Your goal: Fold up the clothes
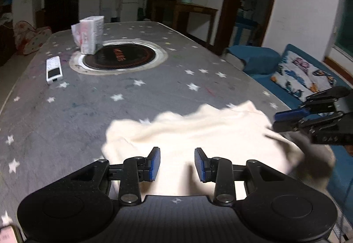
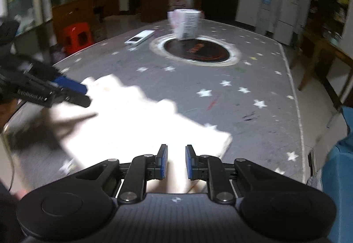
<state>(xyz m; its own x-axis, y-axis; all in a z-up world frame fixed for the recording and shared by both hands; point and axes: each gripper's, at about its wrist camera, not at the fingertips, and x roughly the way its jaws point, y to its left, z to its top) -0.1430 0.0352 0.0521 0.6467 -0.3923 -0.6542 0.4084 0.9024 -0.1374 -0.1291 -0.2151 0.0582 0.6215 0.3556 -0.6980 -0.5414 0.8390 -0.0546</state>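
Observation:
A cream-white garment [image 1: 198, 132] lies bunched on the grey star-patterned table cover [image 1: 132, 106], near the table's front edge. My left gripper [image 1: 177, 164] is open just above the garment's near part, holding nothing. My right gripper [image 2: 176, 161] is open with a narrower gap, over the garment's near edge [image 2: 143, 128], holding nothing. The right gripper shows at the right edge of the left wrist view [image 1: 308, 115], beside the garment's right corner. The left gripper shows at the left of the right wrist view [image 2: 66, 90], over the garment's far left corner.
A round black hotplate [image 1: 119, 56] is set in the table's middle. A white plastic-wrapped pack [image 1: 89, 32] stands at its far rim, and a white remote [image 1: 53, 69] lies to its left. A blue sofa with a butterfly cushion [image 1: 302, 75] is right of the table. A red stool [image 2: 77, 36] stands on the floor.

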